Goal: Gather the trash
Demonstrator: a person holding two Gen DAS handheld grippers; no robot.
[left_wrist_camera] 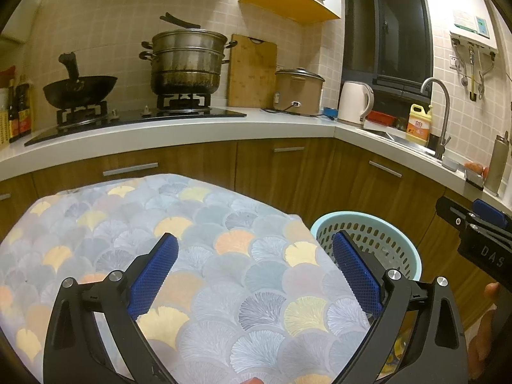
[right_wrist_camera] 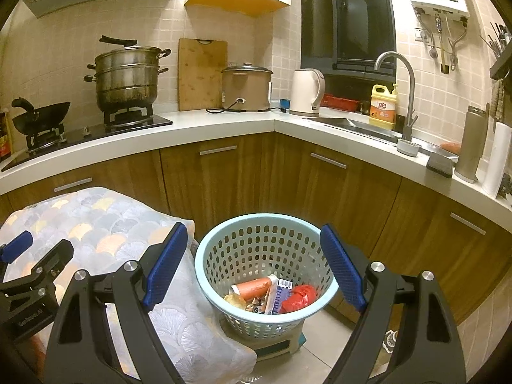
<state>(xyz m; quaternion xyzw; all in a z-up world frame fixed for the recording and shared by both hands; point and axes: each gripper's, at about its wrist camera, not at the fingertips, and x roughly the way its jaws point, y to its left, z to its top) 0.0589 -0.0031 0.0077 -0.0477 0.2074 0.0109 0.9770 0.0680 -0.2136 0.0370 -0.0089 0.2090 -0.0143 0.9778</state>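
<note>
- The left gripper [left_wrist_camera: 254, 272] stood with its blue pads wide apart and nothing between them, over a cloth-covered table [left_wrist_camera: 160, 224] printed with fan shapes.
- The right gripper [right_wrist_camera: 254, 265] was likewise spread wide and held nothing, framing the pale blue perforated basket [right_wrist_camera: 265, 224] at twelve o'clock of it.
- The basket sat on a low stool [right_wrist_camera: 275, 345] on the tiled floor, touching or just beside the table's edge at its nine o'clock; wooden cabinet doors [right_wrist_camera: 288, 185] stood behind it.
- Inside lay the trash: an orange tube [right_wrist_camera: 252, 286] with its long axis running from eight to two o'clock, a red crumpled wrapper [right_wrist_camera: 299, 297] at its three o'clock, and a barcoded box [right_wrist_camera: 283, 289] between them, tilted upright.
- On the counter at eleven o'clock stood a stacked steamer pot [right_wrist_camera: 128, 76], a wok [right_wrist_camera: 41, 116] and a cutting board [right_wrist_camera: 201, 73]; a kettle [right_wrist_camera: 307, 91] and detergent bottle [right_wrist_camera: 382, 107] stood near the sink tap [right_wrist_camera: 400, 92].
</note>
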